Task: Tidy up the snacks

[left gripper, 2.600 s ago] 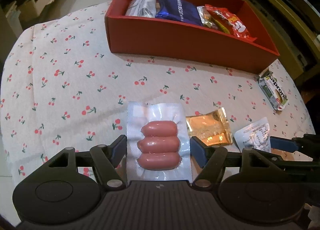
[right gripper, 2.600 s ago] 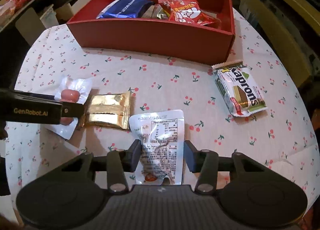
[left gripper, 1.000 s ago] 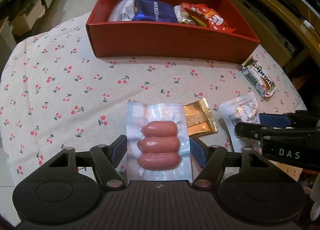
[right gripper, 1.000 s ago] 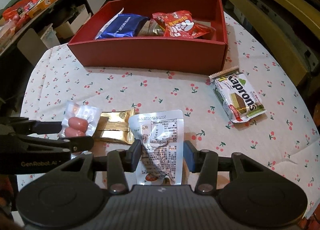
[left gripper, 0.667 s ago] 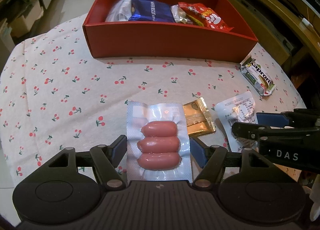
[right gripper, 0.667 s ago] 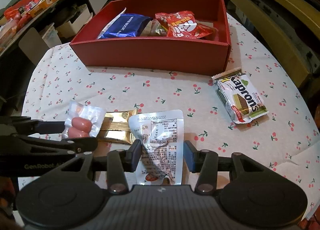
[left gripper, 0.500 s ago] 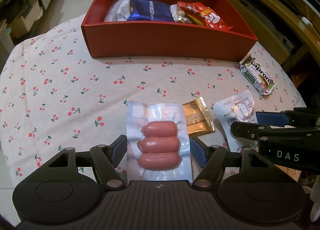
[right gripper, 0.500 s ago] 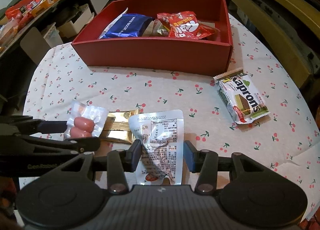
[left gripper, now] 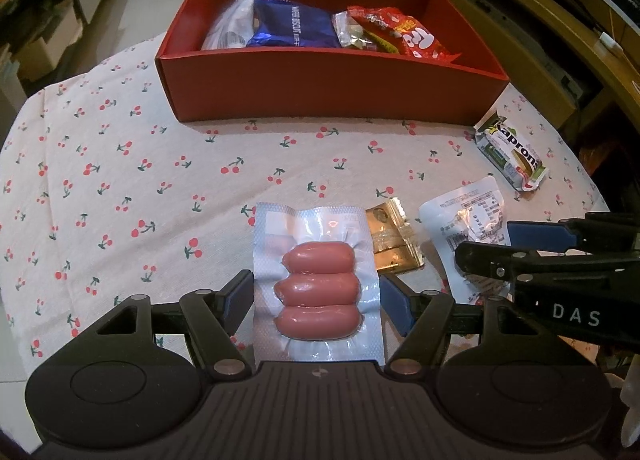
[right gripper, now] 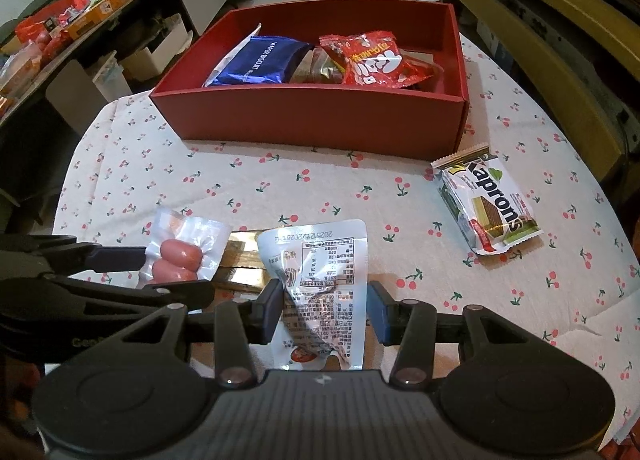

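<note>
Left tool point(left gripper: 316, 296) grips sausage pack point(left gripper: 318, 288); right tool point(right gripper: 324, 310) grips silver pouch point(right gripper: 320, 280).

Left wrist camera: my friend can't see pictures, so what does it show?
The left gripper holds a clear pack of three pink sausages above a cherry-print tablecloth. Behind it stands a red box with snack bags inside. At right, the right gripper holds a white packet, next to a gold packet and a Kaprons wafer.

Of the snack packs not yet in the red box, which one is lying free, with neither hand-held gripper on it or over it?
The Kaprons wafer pack, alone on the cloth right of the box; the gold pack lies tucked under held ones.
</note>
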`<state>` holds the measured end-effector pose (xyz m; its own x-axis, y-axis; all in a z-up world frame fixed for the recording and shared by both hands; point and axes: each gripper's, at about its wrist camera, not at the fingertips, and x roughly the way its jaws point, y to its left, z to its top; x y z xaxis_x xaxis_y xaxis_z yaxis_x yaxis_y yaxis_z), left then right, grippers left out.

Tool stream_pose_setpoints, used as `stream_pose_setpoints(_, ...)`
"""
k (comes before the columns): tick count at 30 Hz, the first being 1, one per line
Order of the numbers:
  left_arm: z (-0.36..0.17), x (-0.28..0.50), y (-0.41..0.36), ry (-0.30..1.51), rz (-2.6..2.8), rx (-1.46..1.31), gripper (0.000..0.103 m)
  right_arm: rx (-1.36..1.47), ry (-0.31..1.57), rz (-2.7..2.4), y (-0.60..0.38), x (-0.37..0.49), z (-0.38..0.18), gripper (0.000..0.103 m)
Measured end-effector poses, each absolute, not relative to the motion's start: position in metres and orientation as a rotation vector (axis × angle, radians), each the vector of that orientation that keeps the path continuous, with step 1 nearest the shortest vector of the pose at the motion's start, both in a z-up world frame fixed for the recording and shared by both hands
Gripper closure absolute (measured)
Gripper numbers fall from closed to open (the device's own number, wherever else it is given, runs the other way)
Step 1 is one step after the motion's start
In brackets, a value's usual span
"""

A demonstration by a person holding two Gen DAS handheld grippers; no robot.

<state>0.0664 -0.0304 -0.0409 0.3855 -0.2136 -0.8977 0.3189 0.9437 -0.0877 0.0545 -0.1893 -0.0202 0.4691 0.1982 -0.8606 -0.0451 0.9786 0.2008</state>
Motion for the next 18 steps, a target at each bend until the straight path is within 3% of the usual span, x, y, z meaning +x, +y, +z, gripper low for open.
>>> stream_pose_setpoints(18, -0.0322, 0.0685, -0.0336, 1.091, -0.342, 0.101, 0.029, 0.182, 1.035, 0.157, -0.1912, 0.0542, -0.0109, 0.056)
